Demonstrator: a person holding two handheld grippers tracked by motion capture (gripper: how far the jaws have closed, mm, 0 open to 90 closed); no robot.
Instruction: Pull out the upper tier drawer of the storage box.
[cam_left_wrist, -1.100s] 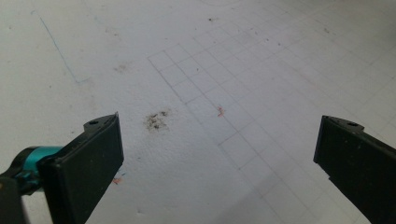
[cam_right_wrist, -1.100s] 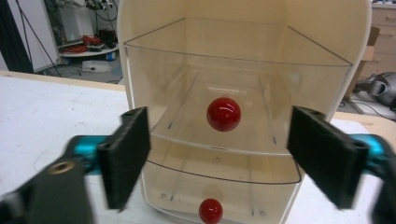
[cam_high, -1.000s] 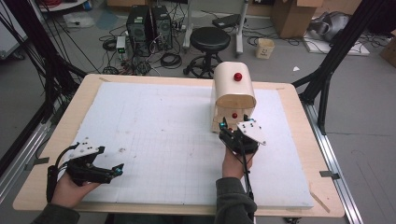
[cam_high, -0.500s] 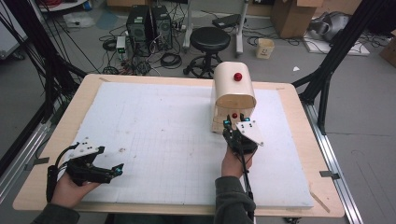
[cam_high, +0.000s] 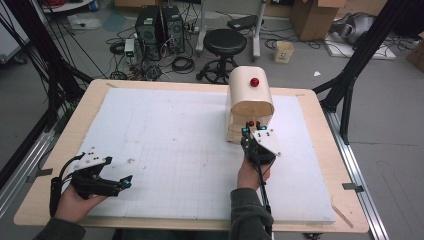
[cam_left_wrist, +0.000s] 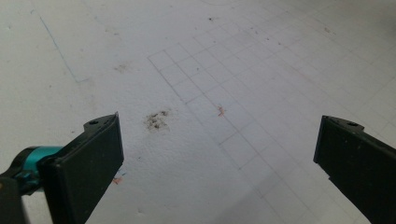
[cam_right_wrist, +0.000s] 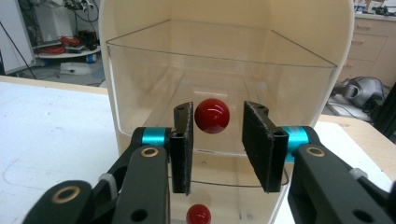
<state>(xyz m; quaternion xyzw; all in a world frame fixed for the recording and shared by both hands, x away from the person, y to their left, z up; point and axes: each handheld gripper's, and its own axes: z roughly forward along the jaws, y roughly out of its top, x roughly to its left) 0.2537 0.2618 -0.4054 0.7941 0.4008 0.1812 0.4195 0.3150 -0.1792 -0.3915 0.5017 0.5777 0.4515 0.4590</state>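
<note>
Red knob (cam_right_wrist: 212, 116) on clear drawer front of cream cabinet (cam_right_wrist: 299, 56), between right gripper (cam_right_wrist: 219, 135) pads; jaws just been closing, small gaps remain. Centre, clamp firmly, pull straight. Left gripper (cam_left_wrist: 219, 154) wide open, empty.

No legible text or labels

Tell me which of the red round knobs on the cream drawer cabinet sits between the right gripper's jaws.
The upper red knob on the clear drawer front, flanked by the right gripper whose jaws have just been closing; the lower front knob sits below them, and a third crowns the cabinet.
</note>
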